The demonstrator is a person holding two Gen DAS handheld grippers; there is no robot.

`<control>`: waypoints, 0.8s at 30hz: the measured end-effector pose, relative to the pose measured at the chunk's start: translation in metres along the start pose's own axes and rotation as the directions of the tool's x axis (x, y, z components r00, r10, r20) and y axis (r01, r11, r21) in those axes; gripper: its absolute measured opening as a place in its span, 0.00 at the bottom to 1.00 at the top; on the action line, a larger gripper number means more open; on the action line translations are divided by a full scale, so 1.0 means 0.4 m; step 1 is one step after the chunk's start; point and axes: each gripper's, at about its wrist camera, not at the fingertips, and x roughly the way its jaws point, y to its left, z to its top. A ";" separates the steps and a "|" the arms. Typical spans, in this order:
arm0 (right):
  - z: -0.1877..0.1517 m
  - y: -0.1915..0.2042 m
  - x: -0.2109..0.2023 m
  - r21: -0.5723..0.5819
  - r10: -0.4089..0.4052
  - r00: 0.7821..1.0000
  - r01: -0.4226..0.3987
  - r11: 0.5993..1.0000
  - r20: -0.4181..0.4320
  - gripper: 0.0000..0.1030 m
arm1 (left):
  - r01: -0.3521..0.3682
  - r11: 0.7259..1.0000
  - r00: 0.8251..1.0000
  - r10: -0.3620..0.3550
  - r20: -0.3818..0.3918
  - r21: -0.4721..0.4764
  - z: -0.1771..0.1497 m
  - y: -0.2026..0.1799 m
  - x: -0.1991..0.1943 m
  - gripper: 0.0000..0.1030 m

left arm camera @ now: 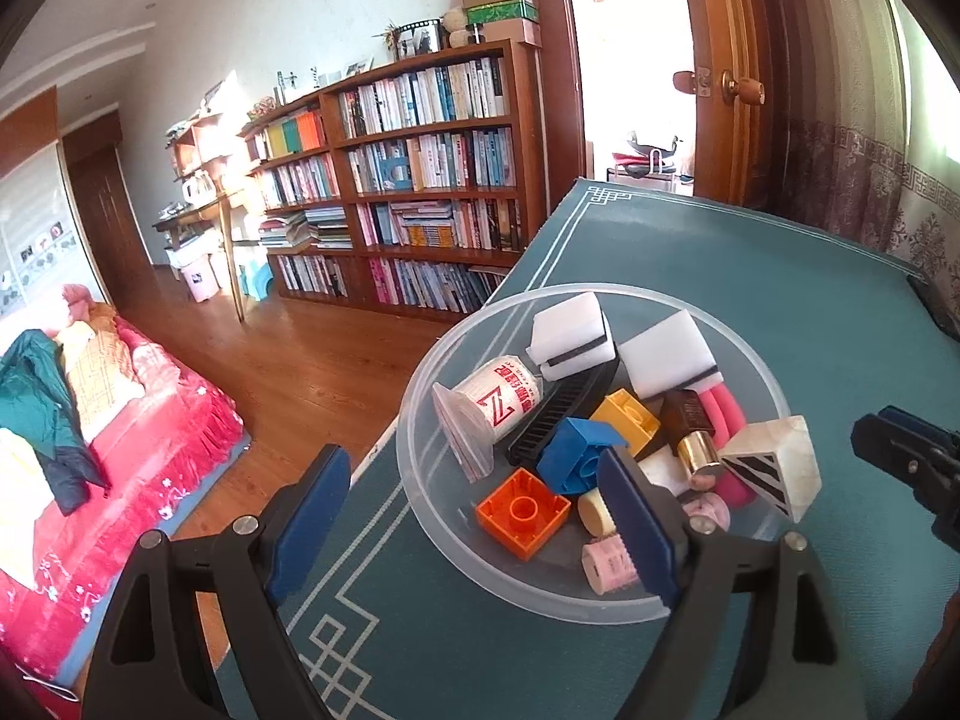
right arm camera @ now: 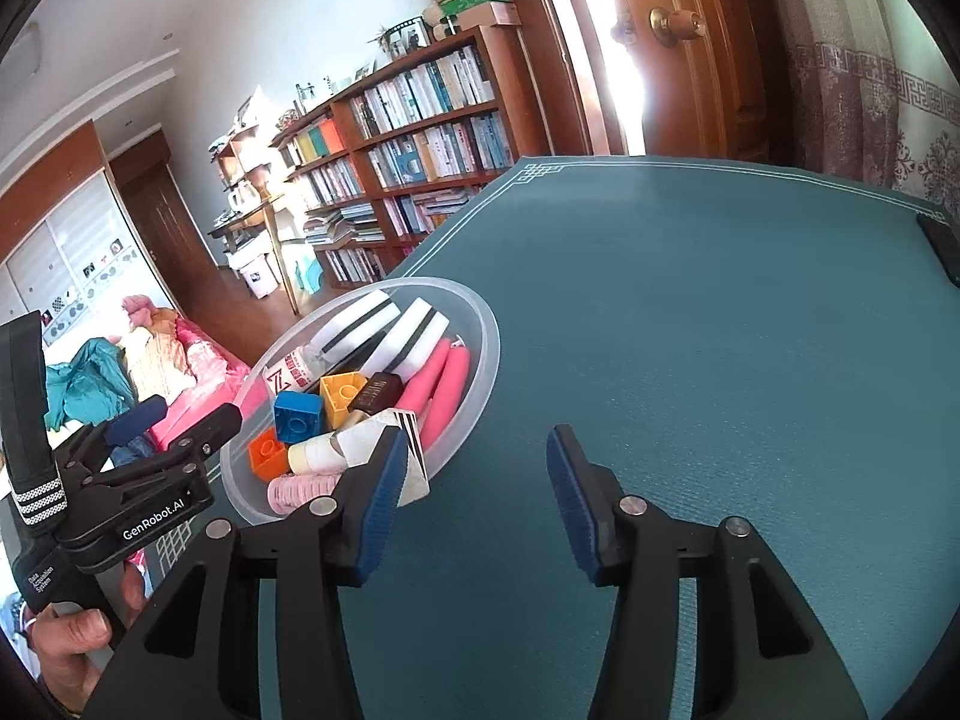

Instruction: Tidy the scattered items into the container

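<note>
A clear plastic bowl (left arm camera: 432, 360) (right arm camera: 486, 324) sits near the left edge of the teal table mat (left arm camera: 780, 276) (right arm camera: 720, 300). Inside lie an orange brick (left arm camera: 523, 511), a blue brick (left arm camera: 579, 450), a yellow brick (left arm camera: 627, 417), two white sponges (left arm camera: 570, 330), a pink foam roll (left arm camera: 729, 414), a white bottle (left arm camera: 492, 402) and a striped block (left arm camera: 774, 468). My left gripper (left arm camera: 474, 516) stands open just in front of the bowl's near rim, nothing between its fingers. My right gripper (right arm camera: 474, 486) is open over the mat, right of the bowl, and is empty.
The mat's left edge drops off to a wooden floor (left arm camera: 288, 372). A bookcase (left arm camera: 420, 180), a red-covered bed (left arm camera: 120, 456) and a wooden door (left arm camera: 738, 72) stand beyond. A dark flat object (right arm camera: 942, 252) lies at the mat's far right edge. A hand (right arm camera: 72, 630) holds the left gripper's handle.
</note>
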 end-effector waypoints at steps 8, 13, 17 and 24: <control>-0.015 0.043 -0.086 -0.081 -0.046 0.990 0.057 0.995 0.131 0.79 | -0.037 0.999 0.999 0.037 0.028 -0.005 -0.010 -0.005 -0.041 0.85; -0.023 0.095 -0.135 -0.186 -0.118 0.968 0.161 0.969 0.223 0.88 | -0.044 0.999 0.997 0.045 0.060 -0.025 -0.013 0.002 -0.066 0.85; -0.028 0.106 -0.137 -0.199 -0.128 0.968 0.172 0.965 0.215 0.90 | -0.011 0.998 0.998 0.014 0.059 -0.056 -0.014 0.016 -0.075 0.85; -0.019 0.096 -0.134 -0.151 -0.099 0.976 0.130 0.980 0.195 0.90 | -0.053 0.998 0.996 0.056 0.065 -0.041 -0.029 0.022 -0.091 0.85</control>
